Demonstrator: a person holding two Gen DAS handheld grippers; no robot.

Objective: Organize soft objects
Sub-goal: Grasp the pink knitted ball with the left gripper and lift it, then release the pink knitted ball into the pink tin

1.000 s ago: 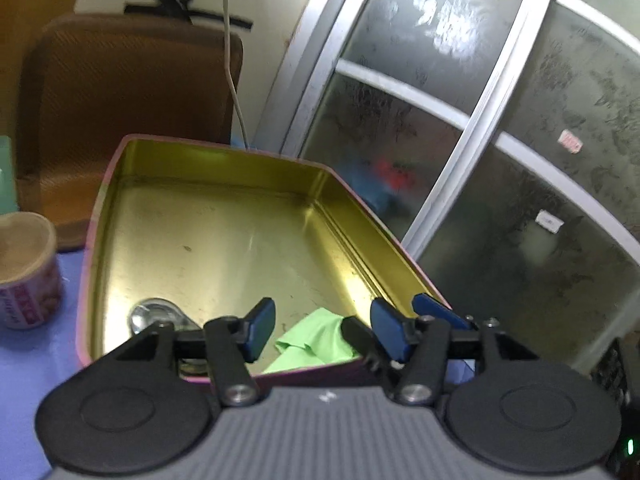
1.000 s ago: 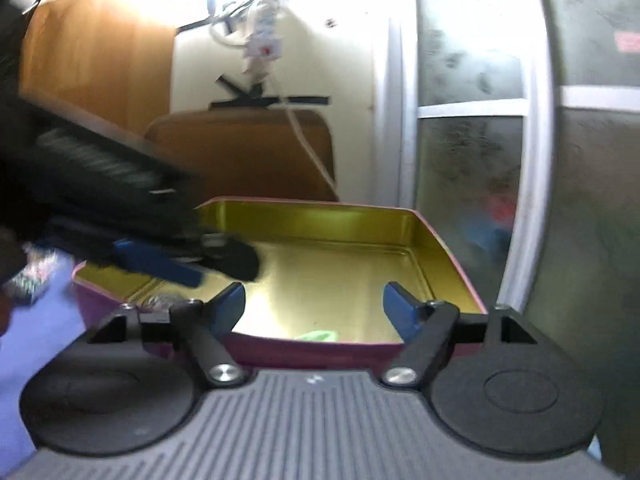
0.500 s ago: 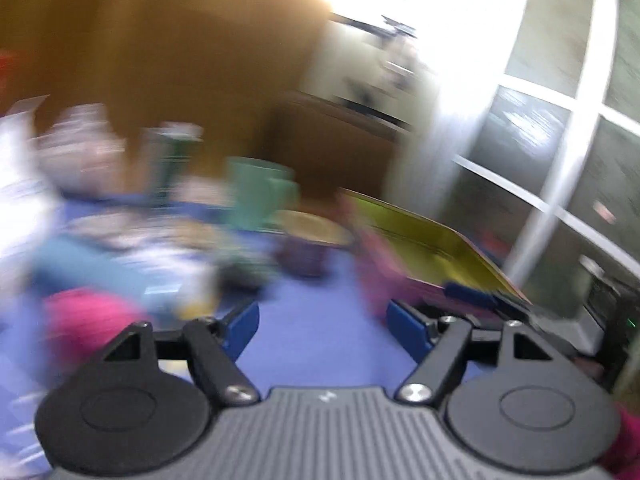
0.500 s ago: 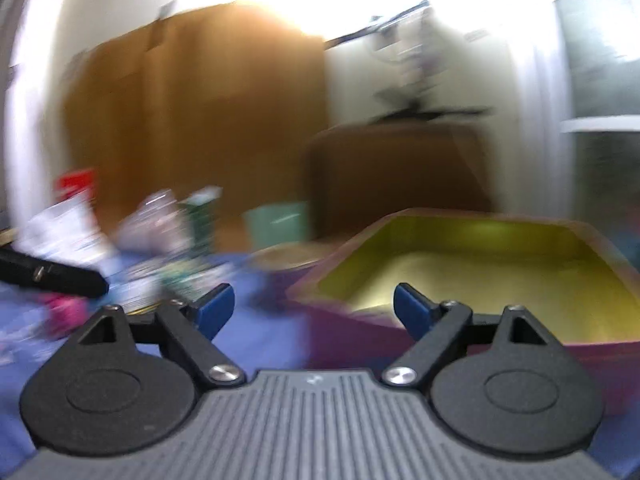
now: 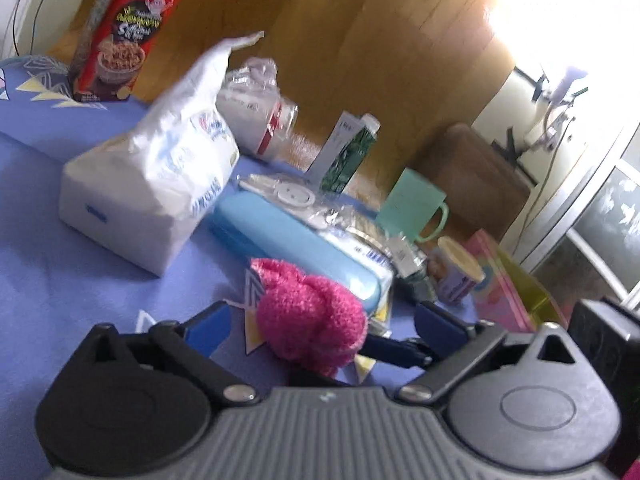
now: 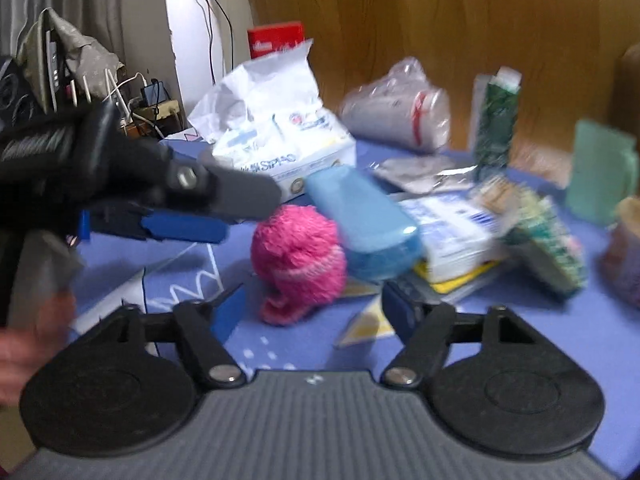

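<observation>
A fuzzy pink knitted bundle [image 5: 310, 314] lies on the blue cloth, against a light blue case [image 5: 294, 242]. My left gripper [image 5: 322, 326] is open, its fingers on either side of the bundle and close to it. My right gripper [image 6: 312, 310] is open and empty, just in front of the same pink bundle [image 6: 298, 258]. The left gripper shows in the right wrist view [image 6: 172, 216], reaching in from the left. The pink tin with a gold inside [image 5: 516, 292] shows at the right edge of the left wrist view.
A white tissue pack [image 5: 160, 188], a cereal box [image 5: 124, 36], a clear wrapped roll [image 5: 260, 116], a green carton [image 5: 350, 156], a green mug [image 5: 414, 208], a small cup [image 5: 458, 276] and flat packets [image 6: 452, 228] crowd the blue cloth. A wooden panel stands behind.
Both grippers have swung left, away from the gold-lined tin holding a green cloth, to the pink bundle on the blue cloth. Both stay open.
</observation>
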